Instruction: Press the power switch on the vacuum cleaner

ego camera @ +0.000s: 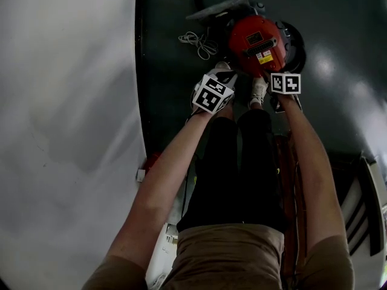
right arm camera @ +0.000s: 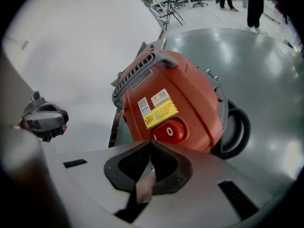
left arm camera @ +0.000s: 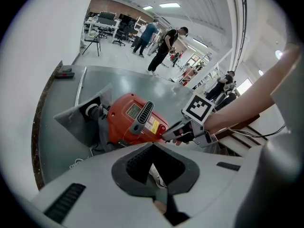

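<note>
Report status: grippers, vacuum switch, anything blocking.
Left gripper shut, empty, held short of the vacuum. Right gripper shut, empty, tip at the red switch. Nothing between.

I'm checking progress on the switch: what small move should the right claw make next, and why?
Probably push the right claw forward onto the red power switch: its shut tips sit at the switch's near edge, contact unclear.

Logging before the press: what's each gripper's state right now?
Left gripper: closed, empty.
Right gripper: closed, empty, tips close to the round red power switch of the red canister vacuum cleaner.
</note>
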The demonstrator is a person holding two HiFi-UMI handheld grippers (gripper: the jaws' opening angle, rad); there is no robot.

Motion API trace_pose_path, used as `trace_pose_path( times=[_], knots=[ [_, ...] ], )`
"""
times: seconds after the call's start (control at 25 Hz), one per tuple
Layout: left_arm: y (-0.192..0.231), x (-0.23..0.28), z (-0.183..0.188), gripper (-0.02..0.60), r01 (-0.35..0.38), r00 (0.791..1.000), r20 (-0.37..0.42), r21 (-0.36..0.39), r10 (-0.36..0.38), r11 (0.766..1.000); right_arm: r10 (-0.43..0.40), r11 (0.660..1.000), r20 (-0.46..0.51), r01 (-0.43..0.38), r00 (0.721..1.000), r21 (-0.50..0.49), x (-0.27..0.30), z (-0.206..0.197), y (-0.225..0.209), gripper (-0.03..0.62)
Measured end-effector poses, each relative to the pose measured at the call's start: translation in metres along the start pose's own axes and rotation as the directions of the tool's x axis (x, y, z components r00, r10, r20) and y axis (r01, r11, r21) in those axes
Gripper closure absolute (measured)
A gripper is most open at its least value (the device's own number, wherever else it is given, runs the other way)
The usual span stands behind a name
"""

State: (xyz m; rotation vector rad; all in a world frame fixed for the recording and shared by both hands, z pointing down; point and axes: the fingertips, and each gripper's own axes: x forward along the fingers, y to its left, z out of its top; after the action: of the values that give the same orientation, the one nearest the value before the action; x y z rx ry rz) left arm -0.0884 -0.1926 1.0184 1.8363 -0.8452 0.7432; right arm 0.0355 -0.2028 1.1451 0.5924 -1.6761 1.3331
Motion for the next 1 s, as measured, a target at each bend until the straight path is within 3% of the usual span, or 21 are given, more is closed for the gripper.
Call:
trace_pose_path(
  times=[0.08, 0.2, 0.28, 0.4, 0.6, 0.8, 1.0],
  knots=[
    [-0.005, -0.006, 0.003, 0.575, 0.002, 1.000, 0.000, 0.006, -0.002, 1.000, -0.049, 0.998, -0.084, 0.051, 0.995, 0.024, -0.004, -0.007, -0.007, 0.583],
    [-0.018, -0.017, 0.006, 0.575, 0.012, 1.000, -0.023, 0.043, -0.011, 0.999, -0.198, 0.979, -0.187, 0.185, 0.962, -0.088, -0.020, -0.020, -0.016, 0.583],
    [-0.036, -0.031, 0.011, 0.575, 0.037, 0.998, -0.048, 0.098, -0.032, 0.994, -0.240, 0.963, -0.219, 0.203, 0.946, -0.176, -0.039, -0.032, -0.004, 0.583],
    [-0.069, -0.061, 0.027, 0.575, 0.079, 0.995, -0.078, 0.214, -0.064, 0.974, -0.243, 0.946, -0.223, 0.179, 0.944, -0.272, -0.078, -0.045, 0.029, 0.583],
    [-0.107, -0.117, 0.055, 0.575, 0.093, 0.995, -0.070, 0.294, -0.075, 0.951, -0.275, 0.913, -0.148, 0.210, 0.950, -0.349, -0.143, -0.047, 0.068, 0.583],
    [-0.123, -0.166, 0.088, 0.575, 0.061, 0.998, -0.014, 0.307, -0.060, 0.950, -0.215, 0.928, 0.027, 0.213, 0.976, -0.305, -0.202, -0.007, 0.104, 0.583],
    [-0.147, -0.206, 0.116, 0.575, 0.047, 0.997, 0.036, 0.311, -0.062, 0.949, -0.187, 0.925, 0.127, 0.218, 0.974, -0.312, -0.267, 0.028, 0.137, 0.583]
  ],
)
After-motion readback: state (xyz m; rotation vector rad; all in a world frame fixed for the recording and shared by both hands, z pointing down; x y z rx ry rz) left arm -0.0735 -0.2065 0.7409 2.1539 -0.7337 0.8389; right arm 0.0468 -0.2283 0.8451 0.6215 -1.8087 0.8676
